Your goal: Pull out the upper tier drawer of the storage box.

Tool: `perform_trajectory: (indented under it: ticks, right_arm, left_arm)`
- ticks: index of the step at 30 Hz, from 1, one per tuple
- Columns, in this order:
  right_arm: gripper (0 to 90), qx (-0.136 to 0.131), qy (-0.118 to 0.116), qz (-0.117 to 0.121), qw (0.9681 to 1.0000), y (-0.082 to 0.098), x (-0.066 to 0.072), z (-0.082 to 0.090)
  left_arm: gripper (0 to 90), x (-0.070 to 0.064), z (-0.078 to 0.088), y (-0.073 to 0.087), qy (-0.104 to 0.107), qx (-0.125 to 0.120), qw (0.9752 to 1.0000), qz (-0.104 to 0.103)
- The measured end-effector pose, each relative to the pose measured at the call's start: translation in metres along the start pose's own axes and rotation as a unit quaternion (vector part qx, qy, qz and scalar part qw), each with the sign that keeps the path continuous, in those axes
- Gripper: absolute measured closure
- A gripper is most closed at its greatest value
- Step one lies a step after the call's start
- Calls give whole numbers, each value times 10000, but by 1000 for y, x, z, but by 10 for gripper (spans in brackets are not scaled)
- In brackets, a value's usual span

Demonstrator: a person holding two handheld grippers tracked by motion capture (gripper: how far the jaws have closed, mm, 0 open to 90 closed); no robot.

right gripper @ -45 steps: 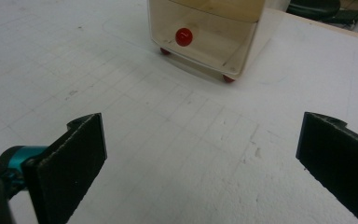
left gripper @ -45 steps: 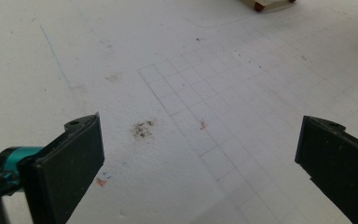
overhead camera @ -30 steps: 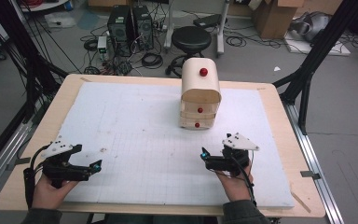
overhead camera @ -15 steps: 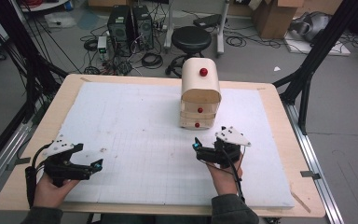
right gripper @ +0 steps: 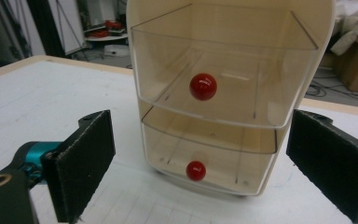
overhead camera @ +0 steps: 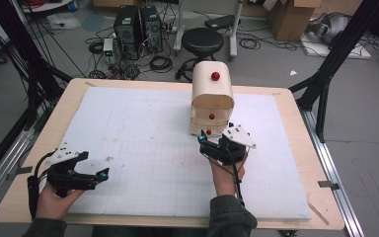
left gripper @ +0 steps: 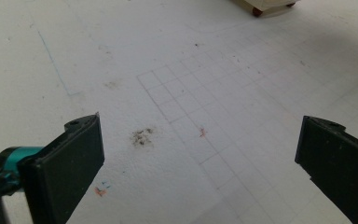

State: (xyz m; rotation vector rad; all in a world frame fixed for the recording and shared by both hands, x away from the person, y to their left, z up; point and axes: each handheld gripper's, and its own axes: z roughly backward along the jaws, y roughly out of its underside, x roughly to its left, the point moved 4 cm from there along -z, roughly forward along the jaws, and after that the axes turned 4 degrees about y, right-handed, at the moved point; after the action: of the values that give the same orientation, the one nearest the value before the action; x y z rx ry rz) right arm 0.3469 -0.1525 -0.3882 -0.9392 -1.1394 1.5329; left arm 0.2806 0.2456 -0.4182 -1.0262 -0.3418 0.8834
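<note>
A wooden table (overhead camera: 286, 106) covered by a white gridded mat (overhead camera: 143, 143). At its far middle stands a cream drawer cabinet (overhead camera: 212, 96) with red knobs (right gripper: 203, 87). The right gripper (overhead camera: 208, 144), jaws wide apart, sits just before its drawers. The left gripper (overhead camera: 98, 177), also spread wide, rests near left.

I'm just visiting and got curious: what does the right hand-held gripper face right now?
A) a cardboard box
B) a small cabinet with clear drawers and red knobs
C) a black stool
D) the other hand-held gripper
B: in the right gripper view the open jaws frame the cabinet with its clear drawers and red knobs, and the high view shows the right hand-held gripper just in front of it.
</note>
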Motion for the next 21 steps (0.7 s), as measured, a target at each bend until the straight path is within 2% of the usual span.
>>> perform_trajectory:
  ticks: [1,2,3,8,13,21]
  right_arm:
    - [82,9,16,-18,10000,-1,1,-2]
    - [132,7,13,-28,10000,-1,1,-3]
    - [176,-12,-82,-36,10000,-2,2,-4]
    - [199,-88,-109,-20,9999,-3,4,-9]
    - [291,-106,119,59,9999,-5,4,-12]
    - [438,-62,329,133,9993,-9,10,-18]
  left_arm:
    - [17,0,0,-1,1,-12,10000,0]
    - [17,0,0,-1,8,-22,10000,5]
    - [17,0,0,-2,15,-32,10000,-2]
    - [17,1,-3,-2,30,0,10000,6]
    - [17,-1,-4,-3,45,6,10000,-26]
    - [17,0,-2,-3,39,-26,10000,-6]
